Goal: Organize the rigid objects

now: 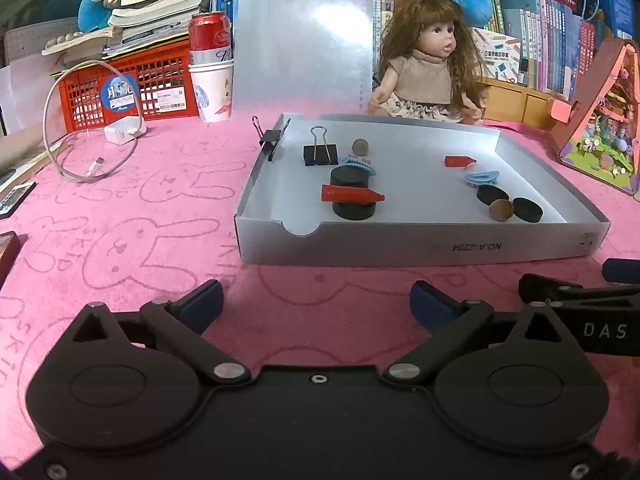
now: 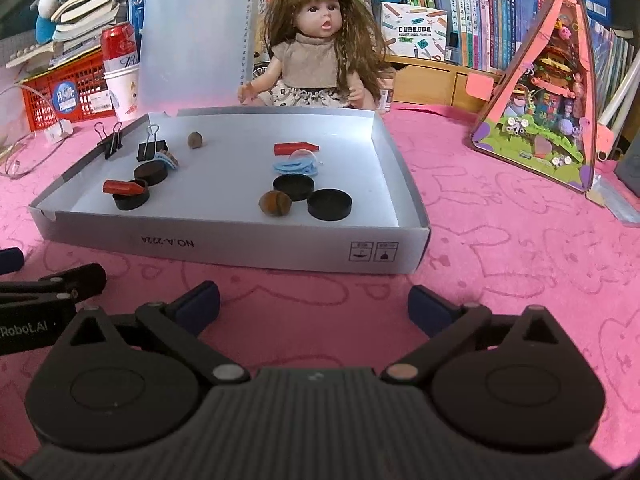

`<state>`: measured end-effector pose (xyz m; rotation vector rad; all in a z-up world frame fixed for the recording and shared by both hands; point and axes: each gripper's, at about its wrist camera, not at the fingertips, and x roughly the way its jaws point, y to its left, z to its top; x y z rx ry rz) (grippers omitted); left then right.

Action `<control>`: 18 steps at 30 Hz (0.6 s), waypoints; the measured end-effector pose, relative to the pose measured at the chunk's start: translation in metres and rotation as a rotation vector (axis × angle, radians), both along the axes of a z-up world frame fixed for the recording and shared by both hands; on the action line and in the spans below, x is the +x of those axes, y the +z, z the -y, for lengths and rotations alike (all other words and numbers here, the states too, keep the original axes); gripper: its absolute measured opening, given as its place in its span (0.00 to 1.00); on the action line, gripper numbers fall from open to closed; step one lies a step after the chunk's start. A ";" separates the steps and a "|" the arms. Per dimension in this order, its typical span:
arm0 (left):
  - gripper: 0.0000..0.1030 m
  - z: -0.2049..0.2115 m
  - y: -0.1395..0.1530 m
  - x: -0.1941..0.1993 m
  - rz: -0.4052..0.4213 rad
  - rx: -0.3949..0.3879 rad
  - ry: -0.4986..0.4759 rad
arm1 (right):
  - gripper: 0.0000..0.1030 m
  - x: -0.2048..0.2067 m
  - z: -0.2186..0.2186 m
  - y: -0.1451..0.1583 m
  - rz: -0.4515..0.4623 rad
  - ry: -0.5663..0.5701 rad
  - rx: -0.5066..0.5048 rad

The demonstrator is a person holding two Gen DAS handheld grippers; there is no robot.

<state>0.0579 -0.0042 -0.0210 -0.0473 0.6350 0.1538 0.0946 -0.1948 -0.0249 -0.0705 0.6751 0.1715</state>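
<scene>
A shallow grey cardboard tray (image 1: 420, 246) (image 2: 240, 240) lies on the pink cloth. Inside it lie black discs (image 1: 353, 210) (image 2: 330, 204), two red pointed caps (image 1: 352, 194) (image 2: 296, 147), brown balls (image 1: 501, 210) (image 2: 275, 203), blue hair clips (image 1: 482, 179) (image 2: 296, 168) and a black binder clip (image 1: 319, 154) (image 2: 151, 149). Another binder clip (image 1: 270, 136) (image 2: 112, 142) grips the tray's left wall. My left gripper (image 1: 316, 304) stands open over the cloth in front of the tray, nothing between its fingers. My right gripper (image 2: 314, 306) is open too, beside it, and holds nothing.
A doll (image 1: 426, 64) (image 2: 320, 48) sits behind the tray. A red crate (image 1: 124, 80), a cup with a red can (image 1: 212, 76), and a charger with cable (image 1: 120, 134) stand at the back left. A pink triangular toy house (image 2: 548, 92) stands at the right.
</scene>
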 end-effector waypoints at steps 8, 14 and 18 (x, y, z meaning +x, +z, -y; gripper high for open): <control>1.00 0.001 0.000 0.001 -0.005 0.002 -0.005 | 1.00 0.001 0.001 0.000 -0.002 0.000 0.002; 1.00 0.001 0.000 0.001 -0.006 0.002 -0.005 | 1.00 0.001 0.001 0.000 -0.002 0.001 0.002; 1.00 0.001 0.000 0.001 -0.006 0.002 -0.005 | 1.00 0.001 0.001 0.000 -0.002 0.000 0.002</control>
